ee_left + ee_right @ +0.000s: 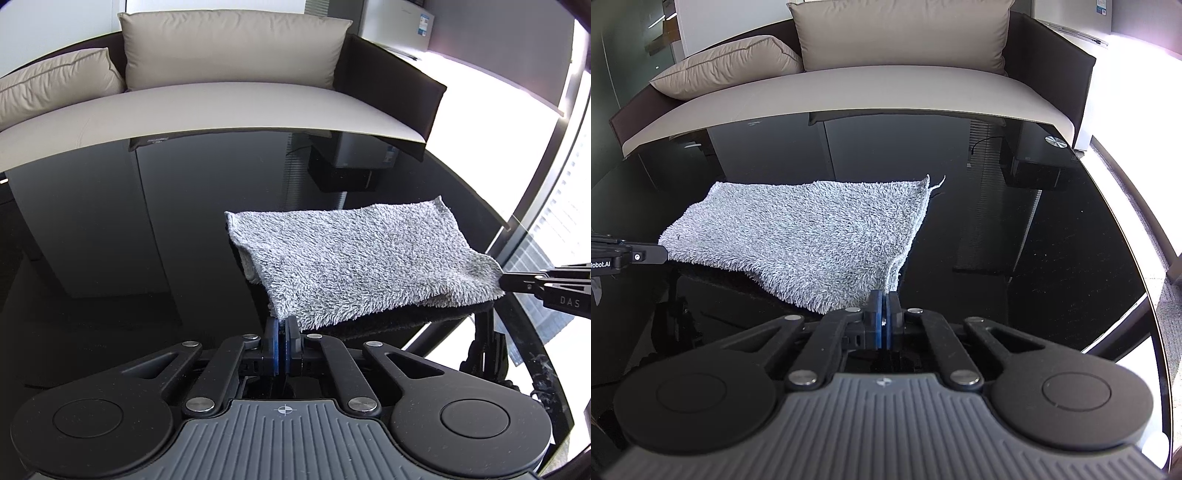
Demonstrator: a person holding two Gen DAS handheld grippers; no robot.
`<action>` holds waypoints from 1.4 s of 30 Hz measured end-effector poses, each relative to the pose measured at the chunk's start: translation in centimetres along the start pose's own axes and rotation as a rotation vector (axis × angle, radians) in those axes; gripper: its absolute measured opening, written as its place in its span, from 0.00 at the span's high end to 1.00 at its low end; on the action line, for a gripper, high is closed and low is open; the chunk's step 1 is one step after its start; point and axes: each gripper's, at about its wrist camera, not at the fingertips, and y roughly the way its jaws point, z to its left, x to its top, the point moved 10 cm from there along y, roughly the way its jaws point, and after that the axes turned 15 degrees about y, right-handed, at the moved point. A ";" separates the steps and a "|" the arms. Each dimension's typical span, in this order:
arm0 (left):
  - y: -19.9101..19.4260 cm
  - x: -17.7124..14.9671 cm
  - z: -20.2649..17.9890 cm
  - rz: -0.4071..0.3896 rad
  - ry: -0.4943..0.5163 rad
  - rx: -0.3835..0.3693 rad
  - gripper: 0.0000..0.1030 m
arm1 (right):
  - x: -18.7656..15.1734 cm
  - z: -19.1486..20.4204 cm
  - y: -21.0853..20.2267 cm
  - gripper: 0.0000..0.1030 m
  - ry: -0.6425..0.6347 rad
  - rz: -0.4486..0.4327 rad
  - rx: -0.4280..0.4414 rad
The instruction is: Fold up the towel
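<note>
A fluffy grey towel [354,258] lies folded over on a glossy black table [110,240]. My left gripper [282,323] is shut on the towel's near left corner, blue pads pressed together on the cloth. In the right wrist view the same towel [812,236] stretches left, and my right gripper [885,299] is shut on its near right corner. Each gripper shows in the other's view at the towel's far side: the right one [506,282] and the left one [663,254]. The held near edge hangs a little above the table; the far edge rests on it.
The black table [1052,258] mirrors the room. Its curved edge runs along the right. Behind it stands a sofa [221,103] with beige cushions [897,33] and a dark frame. A bright window area lies to the right.
</note>
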 end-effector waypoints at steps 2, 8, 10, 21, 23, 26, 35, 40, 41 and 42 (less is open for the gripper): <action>0.0 -0.1 0.1 0.009 0.002 0.002 0.97 | 0.2 0.0 -0.1 0.98 -0.003 -0.001 0.004; 0.4 -0.4 0.4 0.037 0.008 0.012 0.97 | 0.2 -0.3 0.3 0.99 -0.013 0.021 0.005; 0.6 -0.3 0.5 0.043 0.009 0.012 0.97 | 0.3 -0.4 0.4 0.99 -0.013 0.021 0.006; 0.9 -0.5 0.3 0.068 0.041 0.022 0.97 | -0.1 -0.9 1.2 0.99 -0.033 0.066 0.002; 0.9 -0.5 0.3 0.069 0.045 0.028 0.97 | -0.1 -0.8 1.2 0.99 -0.038 0.068 0.002; 0.8 -0.4 0.4 0.065 0.042 0.037 0.90 | -0.1 -0.8 1.3 0.98 -0.043 0.059 0.000; -0.7 1.5 1.3 -0.048 -0.022 0.077 0.69 | 0.9 -0.9 0.2 0.55 -0.009 -0.008 0.011; 0.6 2.7 0.3 -0.061 0.014 0.099 0.69 | 2.1 -0.9 0.0 0.53 0.041 -0.078 0.000; 1.0 2.8 0.1 -0.056 0.034 0.110 0.69 | 2.1 -0.9 0.2 0.53 0.043 -0.083 -0.008; 1.3 2.9 -0.2 -0.049 0.053 0.120 0.69 | 2.0 -0.8 0.4 0.52 0.032 -0.081 -0.013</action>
